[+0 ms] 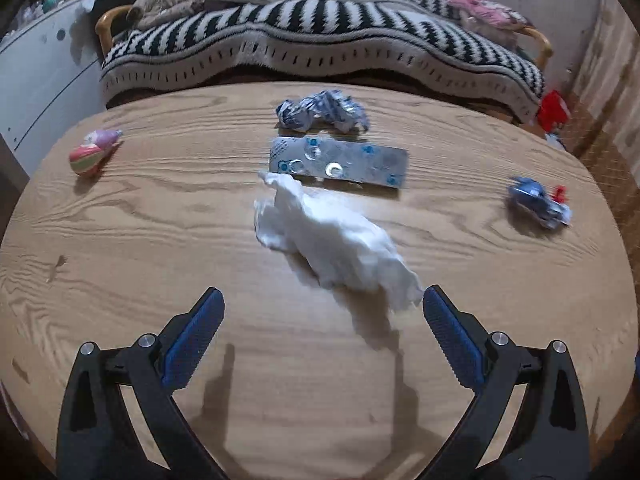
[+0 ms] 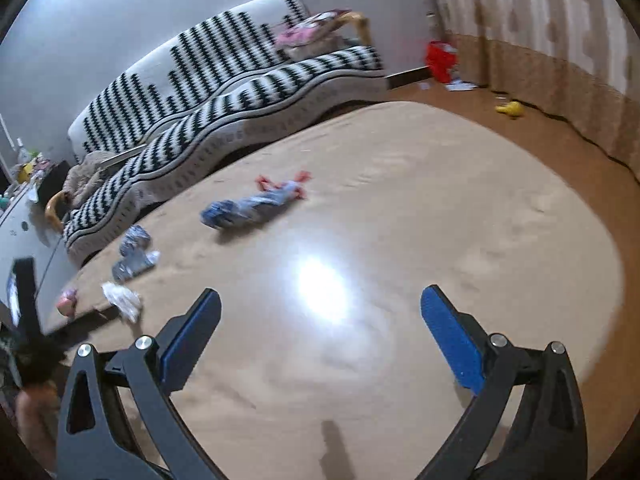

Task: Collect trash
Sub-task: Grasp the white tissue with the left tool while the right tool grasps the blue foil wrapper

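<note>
1. Left gripper (image 1: 322, 304), bottom of its frame: jaws wide, nothing between the pads.
2. White tissue wad (image 1: 328, 244), centre, just ahead of my left pads; its near corner lies beside the right-hand pad. To take it well, I should straddle its bulk and close low against the wooden table (image 1: 120, 240).
3. Foil blister strip (image 1: 340, 162), touching the wad's far tip; flat, likely hard to pinch.
4. Crumpled blue-white wrapper (image 1: 320, 114), just beyond the strip.
5. Pink striped wrapper (image 1: 94, 152), left; blue-red wrapper (image 1: 540, 200), right, both well apart with bare table between.
6. Right gripper (image 2: 320, 308): jaws wide, empty, over open table.
7. Far table edge, then the striped sofa (image 1: 320, 40).
</note>
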Motion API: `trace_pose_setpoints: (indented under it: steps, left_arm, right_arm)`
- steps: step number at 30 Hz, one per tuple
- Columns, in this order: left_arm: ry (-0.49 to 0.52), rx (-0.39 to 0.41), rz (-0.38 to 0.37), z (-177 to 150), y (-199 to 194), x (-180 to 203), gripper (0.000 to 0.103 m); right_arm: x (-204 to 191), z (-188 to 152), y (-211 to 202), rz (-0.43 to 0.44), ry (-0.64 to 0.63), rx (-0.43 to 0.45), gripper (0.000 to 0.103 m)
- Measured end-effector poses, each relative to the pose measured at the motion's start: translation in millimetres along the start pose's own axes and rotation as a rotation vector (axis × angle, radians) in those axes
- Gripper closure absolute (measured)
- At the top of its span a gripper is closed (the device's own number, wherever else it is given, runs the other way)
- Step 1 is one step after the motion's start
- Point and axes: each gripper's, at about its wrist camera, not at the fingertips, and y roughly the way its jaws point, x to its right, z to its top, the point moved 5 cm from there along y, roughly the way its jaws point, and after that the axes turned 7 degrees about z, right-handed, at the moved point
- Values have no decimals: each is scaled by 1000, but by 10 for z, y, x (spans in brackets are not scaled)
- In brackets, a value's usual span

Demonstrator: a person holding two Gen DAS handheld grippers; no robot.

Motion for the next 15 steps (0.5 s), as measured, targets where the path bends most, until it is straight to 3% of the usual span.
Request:
trace_pose_setpoints:
  steps: [5, 7, 9, 10, 15]
  left_arm:
    - [-12, -20, 31, 139, 233, -46, 6]
    - [15, -13, 40, 161, 295, -41, 6]
    - [-3, -26, 22, 169, 353, -77, 6]
    - [-15, -33, 14, 165, 365, -91, 6]
    - [-27, -45, -23, 193, 422, -110, 11]
  right_arm:
    - [-499, 365, 709, 144, -195, -41, 6]
    - [-628, 442, 989, 134, -304, -75, 6]
    - [-684, 474, 1204, 124, -380, -89, 14]
    - [-711, 497, 1287, 122, -401, -98, 20]
    - [-786, 539, 1645, 63, -510, -129, 28]
